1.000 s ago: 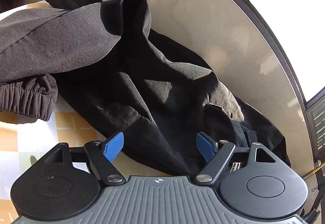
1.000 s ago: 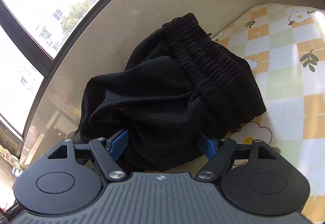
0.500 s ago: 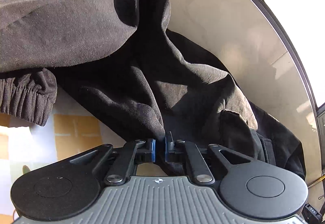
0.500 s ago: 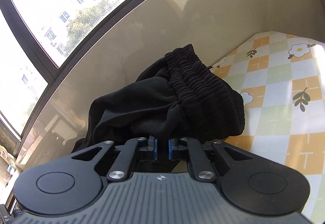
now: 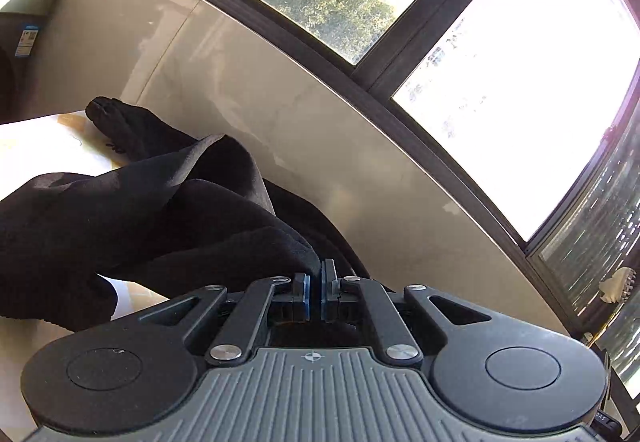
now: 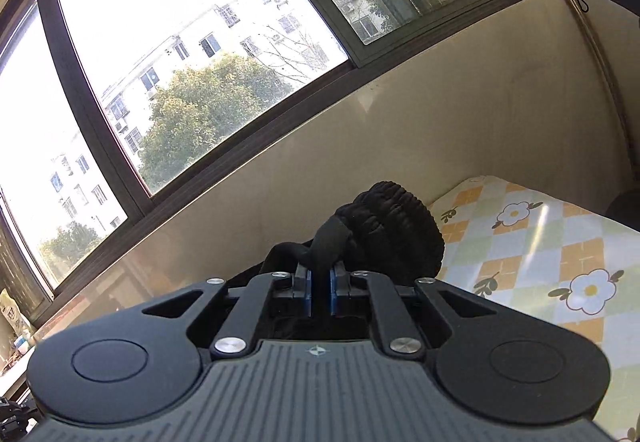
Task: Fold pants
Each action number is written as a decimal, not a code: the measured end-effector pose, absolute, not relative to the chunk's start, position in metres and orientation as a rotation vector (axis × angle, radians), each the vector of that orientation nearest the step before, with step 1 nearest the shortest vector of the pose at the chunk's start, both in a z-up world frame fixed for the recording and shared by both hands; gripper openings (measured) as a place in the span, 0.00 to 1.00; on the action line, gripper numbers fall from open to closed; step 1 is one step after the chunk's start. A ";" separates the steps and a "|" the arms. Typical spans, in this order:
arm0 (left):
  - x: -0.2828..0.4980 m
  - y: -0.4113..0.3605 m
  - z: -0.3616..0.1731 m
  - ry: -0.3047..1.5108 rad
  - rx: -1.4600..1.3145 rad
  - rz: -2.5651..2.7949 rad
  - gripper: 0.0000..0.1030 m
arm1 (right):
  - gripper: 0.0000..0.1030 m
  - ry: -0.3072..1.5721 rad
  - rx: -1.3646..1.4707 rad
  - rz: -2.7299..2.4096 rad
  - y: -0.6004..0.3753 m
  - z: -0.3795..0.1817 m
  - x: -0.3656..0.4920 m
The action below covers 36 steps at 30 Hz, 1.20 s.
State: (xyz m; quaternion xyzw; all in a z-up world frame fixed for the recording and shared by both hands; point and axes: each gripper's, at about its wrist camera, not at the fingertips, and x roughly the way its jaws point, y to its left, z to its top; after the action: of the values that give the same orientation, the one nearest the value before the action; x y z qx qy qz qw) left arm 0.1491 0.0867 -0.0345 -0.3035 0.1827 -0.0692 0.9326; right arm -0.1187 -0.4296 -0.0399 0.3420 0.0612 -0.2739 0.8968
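Pinching a fold of the black pants (image 5: 168, 217), the left gripper (image 5: 314, 292) is clamped on the cloth, which trails left and far over the table (image 5: 36, 145). The right gripper (image 6: 320, 292) grips a bunched fold beside the elastic waistband (image 6: 394, 226), above the flowered tablecloth (image 6: 552, 262) below the window (image 6: 192, 53).
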 end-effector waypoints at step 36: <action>0.146 0.078 -0.006 0.357 -0.398 -0.050 0.65 | 0.54 0.567 0.258 -0.260 -0.372 -0.080 0.113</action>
State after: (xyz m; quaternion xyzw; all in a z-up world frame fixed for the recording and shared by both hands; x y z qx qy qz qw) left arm 0.1459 0.0784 -0.0056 -0.1967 0.1762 -0.0247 0.9642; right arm 0.1133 -0.3723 -0.0799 0.1265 0.2781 -0.1273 0.9436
